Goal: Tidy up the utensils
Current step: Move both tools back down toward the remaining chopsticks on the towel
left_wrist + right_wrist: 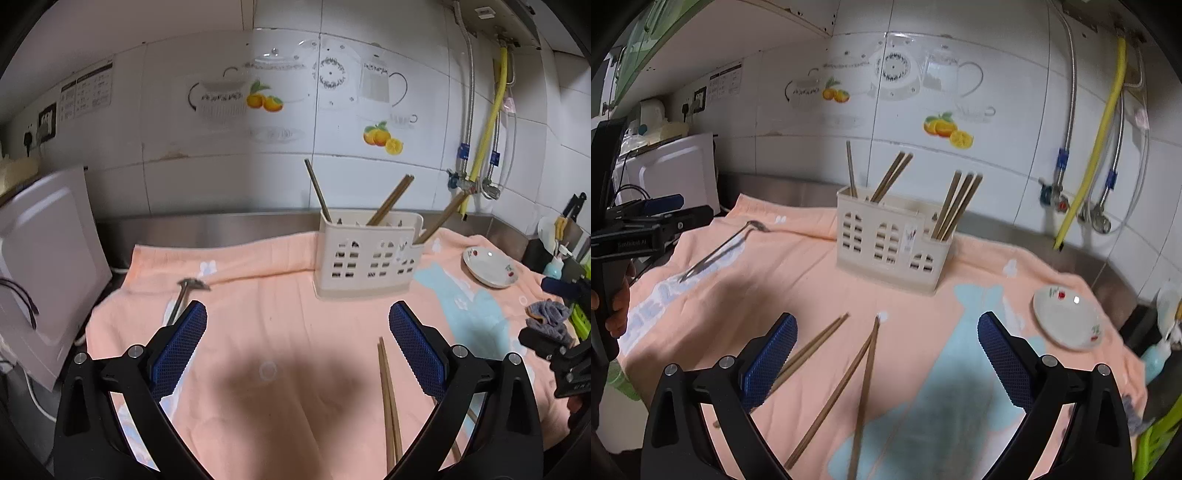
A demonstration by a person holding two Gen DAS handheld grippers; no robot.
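both wrist views look down-forward, close over towel (280, 317); share utensil caddy (886, 240), tiled wall

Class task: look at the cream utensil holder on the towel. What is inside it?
Several wooden chopsticks and one metal handle stand in the utensil holder. Its walls cover their lower ends, so what the handle belongs to is hidden.

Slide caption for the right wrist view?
Open right tongs above loose chopsticks on towel, holder behind.
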